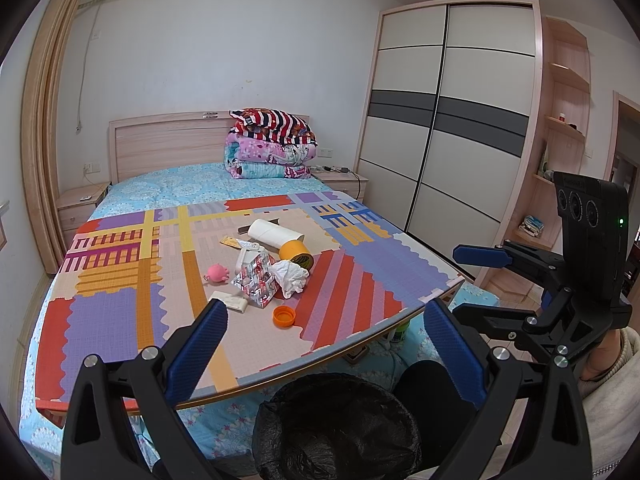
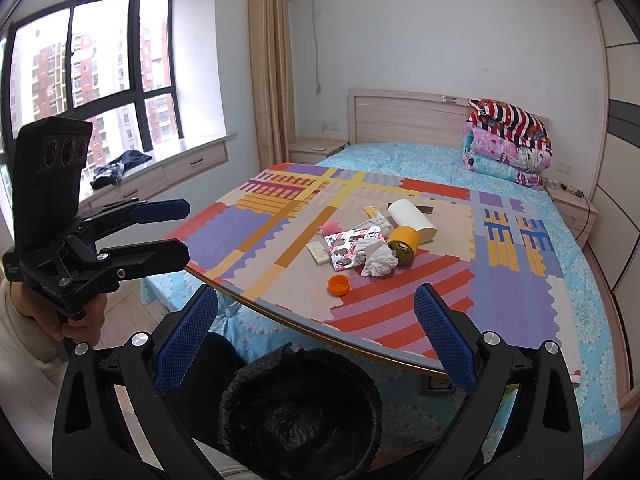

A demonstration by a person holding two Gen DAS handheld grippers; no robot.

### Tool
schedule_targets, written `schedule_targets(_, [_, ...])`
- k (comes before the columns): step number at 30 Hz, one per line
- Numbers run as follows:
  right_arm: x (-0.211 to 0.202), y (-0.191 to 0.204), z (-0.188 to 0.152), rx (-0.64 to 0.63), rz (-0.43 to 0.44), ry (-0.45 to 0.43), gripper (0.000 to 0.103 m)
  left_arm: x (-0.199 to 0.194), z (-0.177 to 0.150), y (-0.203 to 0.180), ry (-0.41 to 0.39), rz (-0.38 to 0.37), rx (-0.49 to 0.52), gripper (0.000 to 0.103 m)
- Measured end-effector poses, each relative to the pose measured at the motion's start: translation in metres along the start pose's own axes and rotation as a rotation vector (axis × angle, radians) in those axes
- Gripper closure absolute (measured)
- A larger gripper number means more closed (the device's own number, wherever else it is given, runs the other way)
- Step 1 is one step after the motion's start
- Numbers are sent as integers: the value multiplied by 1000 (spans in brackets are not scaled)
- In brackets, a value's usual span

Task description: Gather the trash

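A colourful board (image 1: 360, 292) lies on the bed with a pile of trash: a crumpled white tissue (image 1: 289, 276), an empty pill blister pack (image 1: 256, 280), an orange bottle cap (image 1: 284, 316), a yellow tape roll (image 1: 297, 254), a white paper roll (image 1: 274, 232), a small white box (image 1: 230, 301) and a pink toy (image 1: 217, 273). A bin lined with a black bag (image 1: 336, 428) stands below the board's near edge. My left gripper (image 1: 326, 344) is open and empty above the bin. My right gripper (image 2: 316, 332) is open and empty, also near the bin (image 2: 300, 408). The tissue (image 2: 376, 258) and cap (image 2: 338, 284) show in the right wrist view.
Folded quilts (image 1: 272, 148) are stacked at the headboard. A wardrobe (image 1: 440, 120) stands to the right of the bed, nightstands on both sides. A window and sill with dark clothes (image 2: 120, 166) are on the left. The right gripper shows in the left view (image 1: 500, 258).
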State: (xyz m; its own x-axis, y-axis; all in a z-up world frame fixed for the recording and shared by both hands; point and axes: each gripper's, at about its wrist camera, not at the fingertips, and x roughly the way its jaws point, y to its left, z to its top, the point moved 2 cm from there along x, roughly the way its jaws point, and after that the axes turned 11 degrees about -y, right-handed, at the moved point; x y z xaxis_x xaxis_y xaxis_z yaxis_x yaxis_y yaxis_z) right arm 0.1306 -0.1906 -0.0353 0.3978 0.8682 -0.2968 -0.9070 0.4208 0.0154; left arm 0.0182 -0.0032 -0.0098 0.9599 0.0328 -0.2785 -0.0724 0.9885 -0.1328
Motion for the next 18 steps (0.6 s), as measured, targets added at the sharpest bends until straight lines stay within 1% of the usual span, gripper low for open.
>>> schedule_targets(7, [-1,-3,0,1,1,1,3,1,-1,3,4,6,-3,8])
schedule_targets(10, [3,2,-1,4,4,4,3,3,-1,6,9,13,0,8])
schedule_targets(14, [10,4,-7,10,12,11,3,12,-4,14,29,30,9,8])
schedule_targets(18, [20,0,-10,20,28,22,3,28,-11,23,68,41,39,8])
